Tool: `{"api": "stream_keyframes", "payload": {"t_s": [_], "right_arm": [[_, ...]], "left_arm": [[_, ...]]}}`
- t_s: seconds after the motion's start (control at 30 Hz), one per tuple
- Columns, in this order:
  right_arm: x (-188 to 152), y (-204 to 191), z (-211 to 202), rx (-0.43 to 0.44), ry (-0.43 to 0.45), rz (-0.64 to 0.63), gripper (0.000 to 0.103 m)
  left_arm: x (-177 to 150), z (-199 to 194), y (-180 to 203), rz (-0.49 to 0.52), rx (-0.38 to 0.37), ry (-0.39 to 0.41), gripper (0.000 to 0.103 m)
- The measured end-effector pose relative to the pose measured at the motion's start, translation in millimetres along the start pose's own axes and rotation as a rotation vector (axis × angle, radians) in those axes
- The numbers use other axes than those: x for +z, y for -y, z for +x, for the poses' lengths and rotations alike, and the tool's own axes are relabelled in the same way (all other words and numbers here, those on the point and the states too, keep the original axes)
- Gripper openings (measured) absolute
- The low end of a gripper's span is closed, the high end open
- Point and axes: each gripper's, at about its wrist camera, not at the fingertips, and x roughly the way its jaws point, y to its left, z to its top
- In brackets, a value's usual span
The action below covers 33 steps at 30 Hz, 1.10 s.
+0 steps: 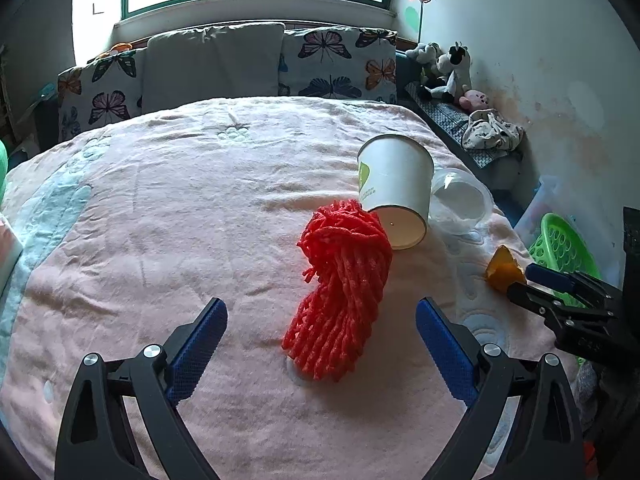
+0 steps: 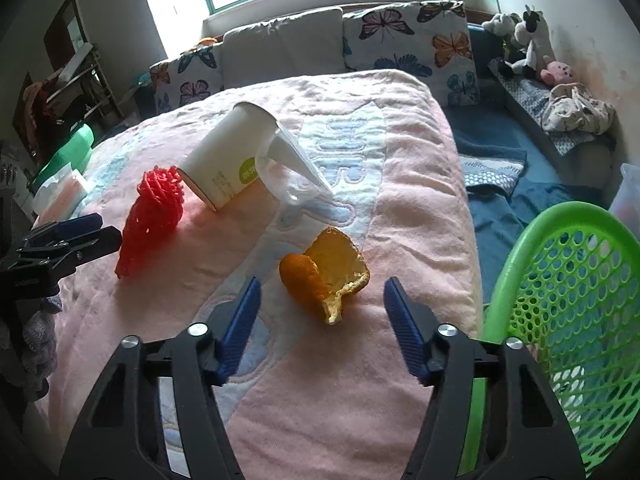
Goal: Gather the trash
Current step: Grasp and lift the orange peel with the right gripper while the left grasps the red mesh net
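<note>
Left gripper (image 1: 322, 316): jaws apart, flanking the red foam net (image 1: 344, 292) on the bed (image 1: 160, 200).
Right gripper (image 2: 322, 300): jaws apart around the orange peel (image 2: 326, 272).
Basket (image 2: 568, 300): beside the bed.

On the bed's pink blanket (image 2: 328, 392): one red foam net (image 1: 340, 292), mid-frame; one white paper cup (image 1: 394, 184) on its side just above it; one clear plastic cup (image 1: 460, 200) to its right; one piece of orange peel (image 2: 326, 276), centre of the right wrist view. One green perforated basket (image 2: 576, 320) at lower right. Along the headboard, three cushions: two butterfly-print (image 1: 340, 62) (image 1: 98, 88), one plain grey (image 1: 212, 64). Upper right: a small heap of soft toys (image 1: 448, 68), number unclear. Two grippers (image 1: 320, 320) (image 2: 322, 300).
</note>
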Motion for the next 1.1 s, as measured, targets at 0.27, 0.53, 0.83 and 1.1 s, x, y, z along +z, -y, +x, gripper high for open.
{"api": "stream_keyframes", "payload": {"t_s": [0.27,0.53,0.83,1.1], "right_arm": [[2.3,-3.4,11.4,-0.015,-0.020,-0.017,0.061],[2.6,-5.8,15.5,-0.034,-0.015,-0.036,0.051],[2.4,-6.0,15.9,-0.043,-0.004,-0.039,0.049],[1.5,-6.7,15.9,-0.052,-0.005,-0.048,0.050]], "left_arm": [[4.9,7.3,0.5,0.004,-0.009,-0.003,0.092],[10.4,16.8,8.0,0.024,-0.007,-0.009,0.088],[15.5,27.8,13.6,0.034,-0.005,-0.024,0.084],[16.9,37.0,14.5,0.034,-0.012,-0.044,0.077]]}}
